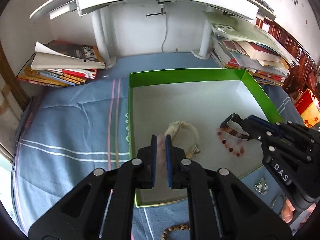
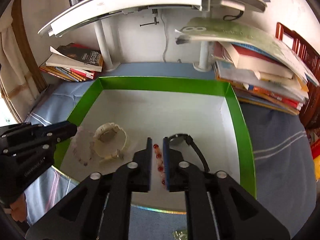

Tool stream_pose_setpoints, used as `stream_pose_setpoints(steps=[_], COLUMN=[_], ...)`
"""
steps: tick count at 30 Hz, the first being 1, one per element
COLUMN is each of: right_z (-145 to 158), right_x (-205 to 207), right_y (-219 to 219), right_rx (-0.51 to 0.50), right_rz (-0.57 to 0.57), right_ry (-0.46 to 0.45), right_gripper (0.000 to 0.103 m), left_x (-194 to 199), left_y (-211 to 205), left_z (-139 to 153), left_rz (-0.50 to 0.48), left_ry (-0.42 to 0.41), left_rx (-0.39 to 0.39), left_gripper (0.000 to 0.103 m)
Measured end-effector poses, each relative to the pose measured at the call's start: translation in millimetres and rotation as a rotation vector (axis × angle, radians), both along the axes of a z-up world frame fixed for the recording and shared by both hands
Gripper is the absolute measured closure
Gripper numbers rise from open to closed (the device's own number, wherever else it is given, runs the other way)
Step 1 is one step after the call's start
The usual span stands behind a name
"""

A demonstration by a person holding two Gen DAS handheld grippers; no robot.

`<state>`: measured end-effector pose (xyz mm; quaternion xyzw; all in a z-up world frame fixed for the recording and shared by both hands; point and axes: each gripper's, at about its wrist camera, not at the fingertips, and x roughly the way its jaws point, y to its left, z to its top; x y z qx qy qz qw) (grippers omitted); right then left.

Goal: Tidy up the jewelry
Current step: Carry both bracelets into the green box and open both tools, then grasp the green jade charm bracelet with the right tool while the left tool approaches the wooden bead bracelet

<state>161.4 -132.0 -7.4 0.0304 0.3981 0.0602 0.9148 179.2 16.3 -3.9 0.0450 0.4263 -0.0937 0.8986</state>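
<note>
Evidently both grippers are lowering bracelets into the green box (image 2: 243, 124), which sits on the blue cloth (image 1: 70, 120). The left gripper (image 1: 160, 138) has its jaws closed on a pale pink bracelet (image 2: 83, 150), which hangs down to the white floor beside the cream watch (image 2: 110, 140). The right gripper (image 2: 156, 140) is clamped on a red bead bracelet (image 1: 230, 148), just beside the black watch (image 2: 184, 140). The red beads are blurred in both views, so whether they already rest on the floor is hard to say.

To finish the step well, each gripper should sink until its bracelet lies slack on the floor before the jaws part, so nothing drops or bounces. Each piece should have its own bare patch, apart from the watches, so strands do not tangle. A wooden bead bracelet (image 1: 176, 230) and a small silvery piece (image 1: 261, 186) lie on the cloth outside the box, awaiting their turn
</note>
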Motion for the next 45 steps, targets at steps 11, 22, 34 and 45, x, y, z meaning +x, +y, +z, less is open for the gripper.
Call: stream_pose_setpoints(steps=[11, 22, 34, 45], right_z=[17.3, -45.9, -70.5, -69.1], right_x=[-103.4, -108.1, -89.1, -92.2], right_y=[-50.9, -39.8, -22.1, -10.1], right_rx=[-0.008, 0.047, -0.050, -0.063], right_rz=[-0.075, -0.052, -0.050, 0.005], right_ry=[-0.091, 0.074, 0.130, 0.118], right_gripper=[0.053, 0.053, 0.053, 0.075], left_x=[-91.5, -129.1, -131.8, -133.2], left_y=[29.6, 29.2, 20.4, 21.0], left_z=[-8.5, -64.8, -75.4, -76.2], left_rz=[0.038, 0.035, 0.049, 0.051], left_ry=[-0.011, 0.133, 0.128, 0.109], left_rx=[0.037, 0.042, 0.043, 0.035], left_gripper=[0.053, 0.044, 0.042, 0.052])
